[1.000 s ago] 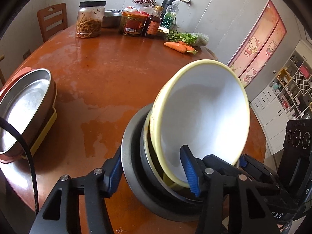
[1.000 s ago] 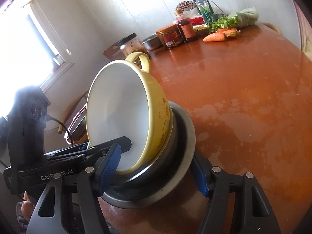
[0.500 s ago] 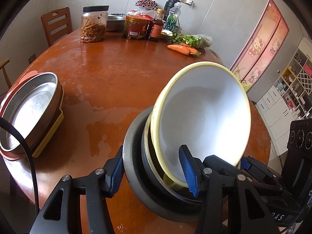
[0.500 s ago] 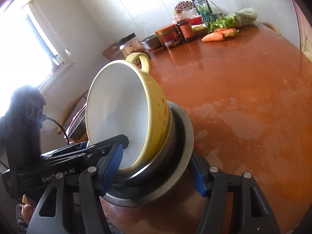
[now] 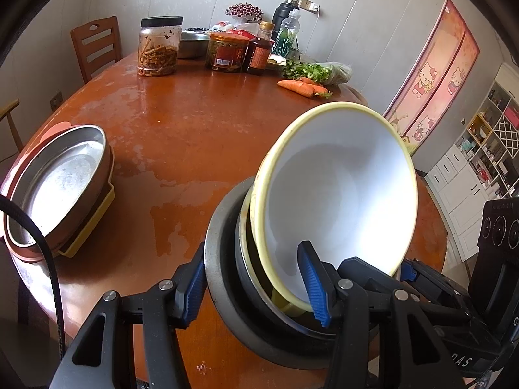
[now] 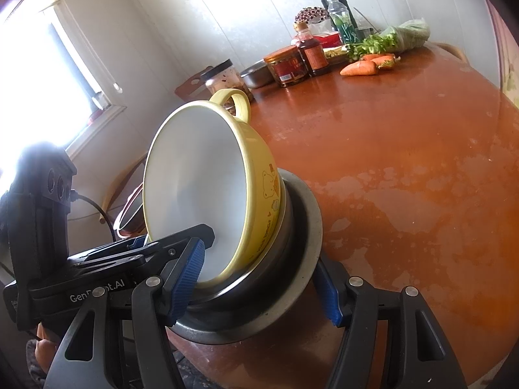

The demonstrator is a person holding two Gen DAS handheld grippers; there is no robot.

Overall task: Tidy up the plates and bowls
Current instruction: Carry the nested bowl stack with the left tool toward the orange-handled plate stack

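Both wrist views sit a bit higher and farther back than a second ago; the jars at the far side have dropped lower in frame, and the bowl stack stays pinched the same way.

Left gripper [image 5: 256, 287] is clamped across the stack: one blue pad outside the steel bowl [image 5: 223, 269], the other pad inside the yellow bowl [image 5: 337, 201]. Right gripper [image 6: 259, 280] grips the same stack from the opposite side, one pad on the white inner face of the yellow bowl [image 6: 198, 191], the other behind the steel bowl's [image 6: 308, 246] rim. Yellow bowl is nested in the steel one, both tipped steeply, mouth facing sideways, loop handle [image 6: 235, 103] up. Stack hangs over the near edge of the round table [image 5: 181, 136]; can't tell if it touches the tabletop.

Plate pile [image 5: 58, 184] sits at the left table edge: steel pan on top, yellow tray and pink plate under it, partly overhanging the rim. Wide bare wood lies between the stack and the pile, and across the middle. Far edge is crowded: jar of pickles [image 5: 159, 47], red-lid jar [image 5: 225, 52], sauce bottle [image 5: 259, 53], carrots [image 5: 298, 87], greens [image 5: 311, 70]. Chair [image 5: 95, 45] stands behind the far left rim.
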